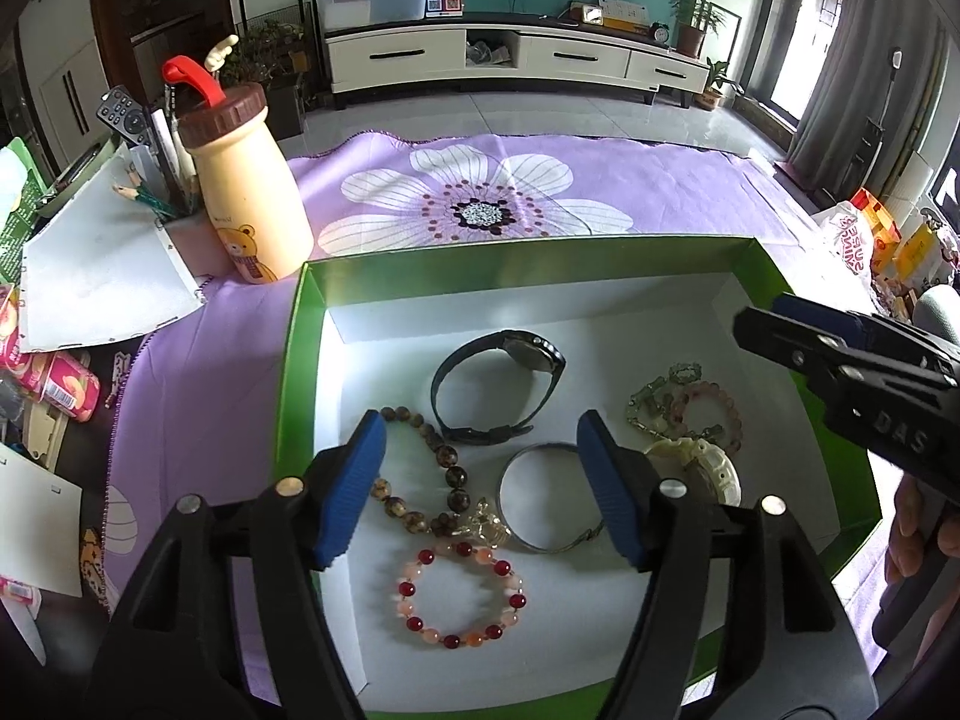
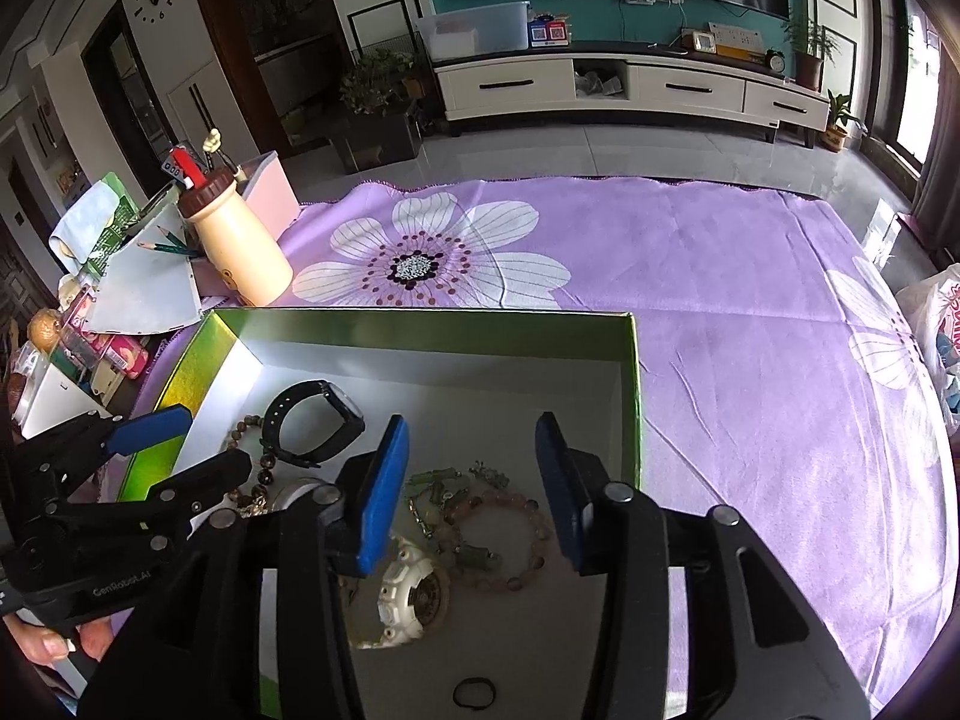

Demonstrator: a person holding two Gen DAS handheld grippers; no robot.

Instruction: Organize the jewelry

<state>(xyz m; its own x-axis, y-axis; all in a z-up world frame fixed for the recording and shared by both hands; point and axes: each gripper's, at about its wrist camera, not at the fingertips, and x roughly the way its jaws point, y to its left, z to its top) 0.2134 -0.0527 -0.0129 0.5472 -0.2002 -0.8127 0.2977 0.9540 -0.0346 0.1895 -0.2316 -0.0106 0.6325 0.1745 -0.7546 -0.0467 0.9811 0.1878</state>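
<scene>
- Left view: the left gripper [image 1: 483, 483] has its jaws wide apart, empty, at lower centre above the green box [image 1: 294, 372]; black watch [image 1: 501, 384], bangle [image 1: 549, 498] and red bracelet [image 1: 459, 597] lie inside.
- Right view: the right gripper [image 2: 471, 492] is likewise spread and empty over the white watch [image 2: 408, 597] and pink bracelet [image 2: 504, 543], lower centre.

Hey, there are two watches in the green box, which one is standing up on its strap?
The black watch, toward the far side of the box. Its strap forms an upright loop, while the white watch lies flat, dial up.
</scene>
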